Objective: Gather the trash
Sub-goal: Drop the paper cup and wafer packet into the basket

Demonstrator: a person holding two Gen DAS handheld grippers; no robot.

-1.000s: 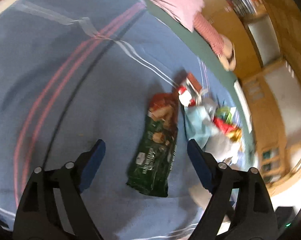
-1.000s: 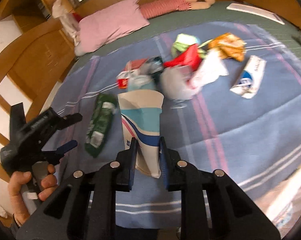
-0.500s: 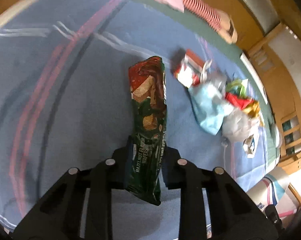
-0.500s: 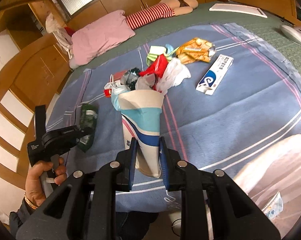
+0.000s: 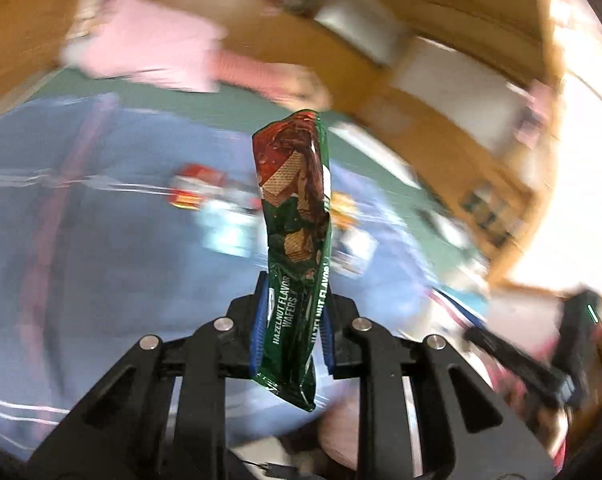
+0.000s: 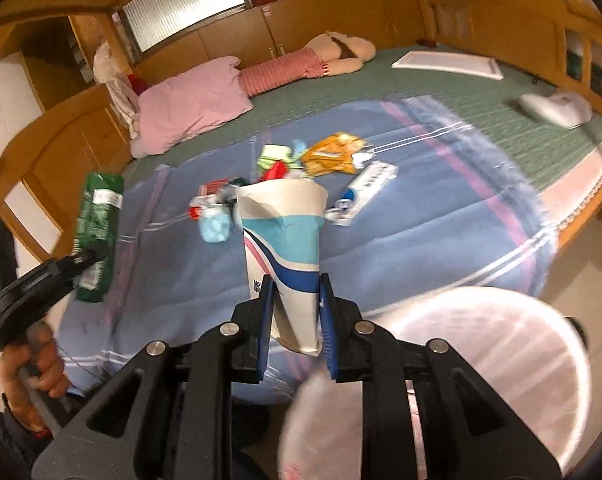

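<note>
My left gripper (image 5: 291,328) is shut on a green hazelnut wafer wrapper (image 5: 297,240) and holds it upright in the air above the blue blanket (image 5: 101,264). The wrapper also shows in the right wrist view (image 6: 97,236), at the far left. My right gripper (image 6: 295,316) is shut on a white paper bag with blue and pink stripes (image 6: 283,244), mouth open upward. A pile of trash (image 6: 285,160) lies on the blanket beyond the bag: an orange wrapper (image 6: 333,154), a toothpaste box (image 6: 361,192), a light blue wad (image 6: 215,228).
A pink pillow (image 6: 189,104) and a striped doll (image 6: 301,64) lie at the head of the green bed. A white board (image 6: 447,64) and a white device (image 6: 555,108) lie at the right. A white plastic bag (image 6: 441,380) is near my right gripper.
My left gripper has lifted the wafer wrapper off the blanket and swung up and right. My right gripper has pulled back from the pile with the paper bag.
</note>
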